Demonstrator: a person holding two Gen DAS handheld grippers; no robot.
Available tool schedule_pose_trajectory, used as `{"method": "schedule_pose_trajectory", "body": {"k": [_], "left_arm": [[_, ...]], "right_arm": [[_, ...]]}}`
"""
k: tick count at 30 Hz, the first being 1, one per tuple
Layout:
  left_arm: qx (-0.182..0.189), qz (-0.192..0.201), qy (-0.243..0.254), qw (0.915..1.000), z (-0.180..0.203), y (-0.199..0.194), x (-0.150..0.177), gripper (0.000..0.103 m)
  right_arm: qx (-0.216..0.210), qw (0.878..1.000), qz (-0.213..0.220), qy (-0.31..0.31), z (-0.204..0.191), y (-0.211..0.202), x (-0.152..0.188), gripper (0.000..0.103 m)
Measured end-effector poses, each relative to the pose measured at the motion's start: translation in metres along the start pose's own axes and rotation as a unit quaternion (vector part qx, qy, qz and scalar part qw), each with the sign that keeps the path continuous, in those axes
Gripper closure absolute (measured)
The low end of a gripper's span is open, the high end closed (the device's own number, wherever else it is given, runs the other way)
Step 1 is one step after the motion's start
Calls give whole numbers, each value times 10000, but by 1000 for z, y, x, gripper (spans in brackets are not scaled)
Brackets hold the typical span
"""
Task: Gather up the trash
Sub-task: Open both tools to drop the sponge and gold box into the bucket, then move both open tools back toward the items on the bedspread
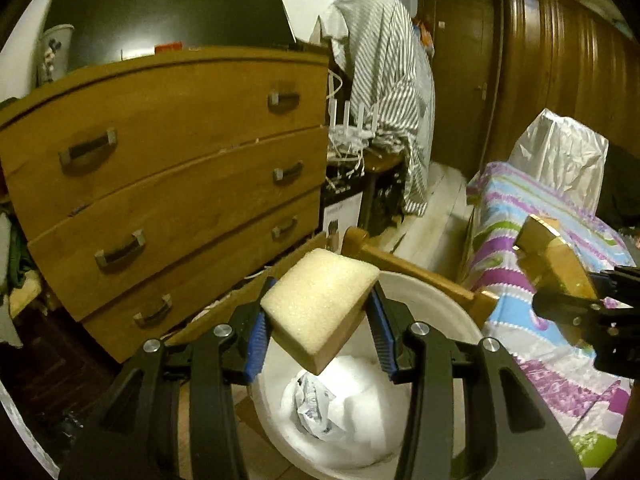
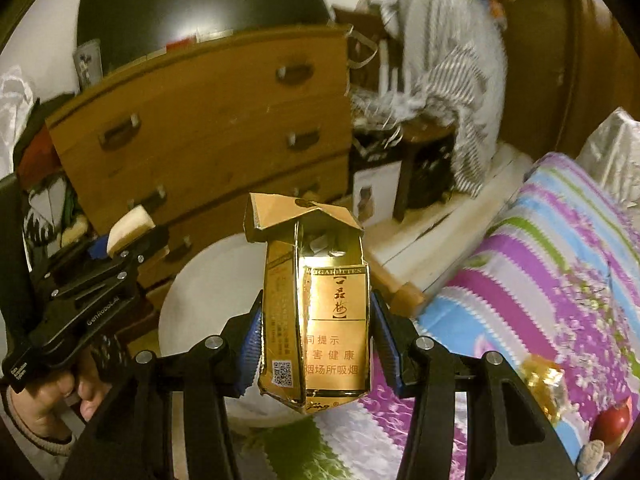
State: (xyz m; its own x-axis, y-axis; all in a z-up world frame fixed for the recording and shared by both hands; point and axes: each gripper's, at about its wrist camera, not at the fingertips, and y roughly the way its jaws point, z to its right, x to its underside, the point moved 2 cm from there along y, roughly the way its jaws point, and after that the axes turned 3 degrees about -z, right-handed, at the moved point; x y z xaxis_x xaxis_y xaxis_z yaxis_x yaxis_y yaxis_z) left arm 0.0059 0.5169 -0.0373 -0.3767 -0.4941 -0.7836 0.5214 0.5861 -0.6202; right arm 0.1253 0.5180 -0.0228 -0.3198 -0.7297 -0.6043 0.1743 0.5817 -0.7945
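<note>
My left gripper is shut on a pale foam block and holds it above a white bin that has crumpled paper inside. My right gripper is shut on a crushed gold cigarette pack, held upright over the bed's edge, right of the bin. The pack and right gripper show at the right in the left wrist view. The left gripper with the foam shows at the left in the right wrist view.
A wooden chest of drawers stands behind the bin. A bed with a striped, flowered cover lies to the right, with a gold wrapper and a red object on it. A striped cloth hangs at the back.
</note>
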Motion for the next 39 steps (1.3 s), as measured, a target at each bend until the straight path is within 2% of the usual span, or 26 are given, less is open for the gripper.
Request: {"method": "schedule_pose_trajectory", "body": {"k": [8, 14, 25, 27, 28, 30, 39], "left_arm": [[92, -299, -33, 9995, -9, 35, 6, 61], [157, -442, -5, 9989, -13, 49, 12, 61], [150, -461, -8, 9988, -12, 54, 12, 59], [85, -483, 15, 9988, -13, 56, 12, 39], [40, -450, -8, 9990, -15, 55, 12, 21], [-59, -403, -64, 9991, -20, 55, 13, 18], [-34, -502, -30, 9987, -18, 55, 19, 18]], "right_arm": [[-31, 9986, -518, -80, -3, 46, -5, 52], [-56, 9981, -614, -99, 4, 57, 0, 52], [-69, 9981, -600, -116, 8, 56, 2, 52], [-94, 9984, -550, -47, 12, 56, 1, 47], [-122, 9985, -528, 10, 15, 55, 1, 42], [-161, 9987, -480, 114, 21, 52, 2, 40], [-187, 9990, -320, 243, 34, 34, 4, 40]]}}
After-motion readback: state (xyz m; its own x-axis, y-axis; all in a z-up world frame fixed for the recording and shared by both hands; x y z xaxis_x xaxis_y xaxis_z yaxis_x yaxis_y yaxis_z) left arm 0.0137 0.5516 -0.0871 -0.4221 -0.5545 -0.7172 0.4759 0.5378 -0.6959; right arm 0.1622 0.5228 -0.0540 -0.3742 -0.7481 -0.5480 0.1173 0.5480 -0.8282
